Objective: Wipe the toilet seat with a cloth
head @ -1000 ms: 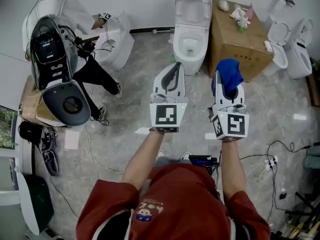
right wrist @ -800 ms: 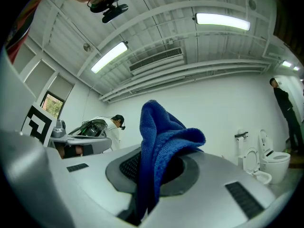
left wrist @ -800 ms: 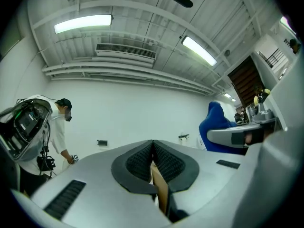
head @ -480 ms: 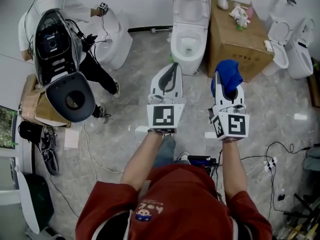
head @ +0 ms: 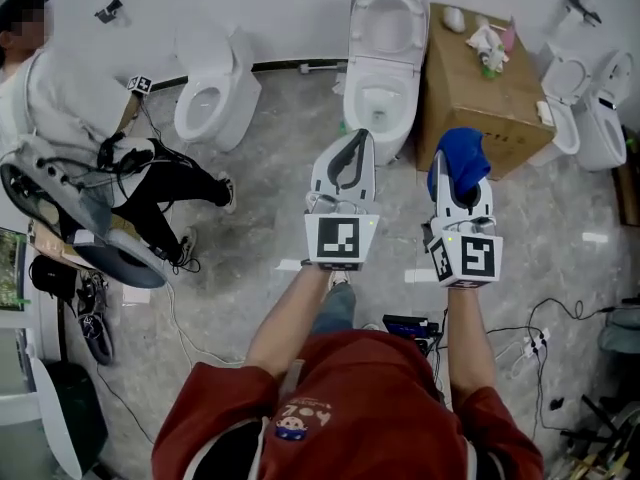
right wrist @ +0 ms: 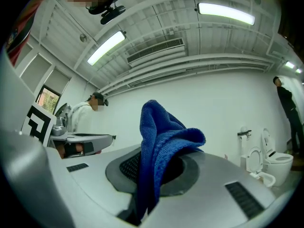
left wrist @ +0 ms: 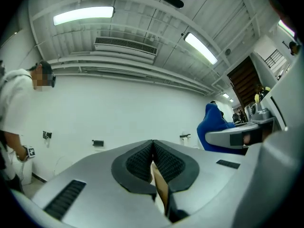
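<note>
At far left of the head view: person in a white top and dark trousers (head: 70, 108), low to the floor beside a squat white toilet (head: 212, 93); no part of this job. Moving right, above grey marbled floor tiles (head: 260, 218): left gripper with its square-marker cube (head: 356, 140). Hangs in the air, jaws pressed together on nothing, and points toward the middle toilet.

Straight ahead against the wall: tall white ceramic toilet with raised lid (head: 384, 18), its white seat ring (head: 405, 88) bare, untouched by either tool and well apart from both. Just beside that toilet on the right: brown cardboard box (head: 480, 108) with a few small items on top.

Nearer again, level with the left gripper: right gripper (head: 460, 190), jaws clamped on a deep-blue knitted cloth (head: 458, 153). Stands bunched up out of the grip, one fold drooping over the top. Far right: two more white toilets (head: 590, 108).

Progress, by judgement: barely begun. Done so far: cloth picked up and secured in the right tool. Left to do: close the gap to the middle toilet, lower the cloth onto the seat ring, sweep round the whole ring. No contact between cloth and seat yet, so no wiping to credit. Cloth damp or dry: cannot tell.
</note>
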### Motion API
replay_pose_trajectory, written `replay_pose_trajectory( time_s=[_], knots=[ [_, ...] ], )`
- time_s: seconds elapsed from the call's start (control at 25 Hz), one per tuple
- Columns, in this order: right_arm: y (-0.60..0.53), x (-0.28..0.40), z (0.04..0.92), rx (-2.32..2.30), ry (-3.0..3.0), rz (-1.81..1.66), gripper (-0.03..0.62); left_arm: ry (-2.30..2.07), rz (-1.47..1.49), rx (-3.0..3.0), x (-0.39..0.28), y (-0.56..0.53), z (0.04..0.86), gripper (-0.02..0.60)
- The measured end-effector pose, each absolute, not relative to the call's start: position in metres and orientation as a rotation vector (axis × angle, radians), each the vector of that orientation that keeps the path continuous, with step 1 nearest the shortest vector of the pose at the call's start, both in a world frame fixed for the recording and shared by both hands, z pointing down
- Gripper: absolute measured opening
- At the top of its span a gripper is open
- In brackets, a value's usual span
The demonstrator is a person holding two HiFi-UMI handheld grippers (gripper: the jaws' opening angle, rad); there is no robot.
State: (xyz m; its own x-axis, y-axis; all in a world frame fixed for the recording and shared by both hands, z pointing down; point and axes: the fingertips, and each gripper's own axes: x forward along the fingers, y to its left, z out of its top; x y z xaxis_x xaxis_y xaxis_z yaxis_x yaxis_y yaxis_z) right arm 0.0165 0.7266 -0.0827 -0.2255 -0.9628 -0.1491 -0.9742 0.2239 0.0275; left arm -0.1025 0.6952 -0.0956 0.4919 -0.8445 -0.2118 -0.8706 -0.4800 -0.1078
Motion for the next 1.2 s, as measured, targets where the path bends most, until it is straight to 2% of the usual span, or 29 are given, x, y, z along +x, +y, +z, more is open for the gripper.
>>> replay_pose_trajectory(
  time_s=[0.6, 0.92, 1.2],
  knots=[
    [0.569, -0.066, -0.089, -1.936, 2.381, 0.185, 0.054, 1.480, 0.214, -2.553, -0.187, 0.535, -0.094, 0.015],
    [0.519, -0.063, -0.089, -1.936, 2.358, 0.200, 0.054, 1.477, 0.223, -2.560, -0.189, 0.484, -0.094, 0.015],
    [0.464, -0.034, -0.077, -1.913, 2.345, 0.192, 0.054, 1.506, 0.192, -2.553, -0.164, 0.433, -0.078, 0.015]
  ],
)
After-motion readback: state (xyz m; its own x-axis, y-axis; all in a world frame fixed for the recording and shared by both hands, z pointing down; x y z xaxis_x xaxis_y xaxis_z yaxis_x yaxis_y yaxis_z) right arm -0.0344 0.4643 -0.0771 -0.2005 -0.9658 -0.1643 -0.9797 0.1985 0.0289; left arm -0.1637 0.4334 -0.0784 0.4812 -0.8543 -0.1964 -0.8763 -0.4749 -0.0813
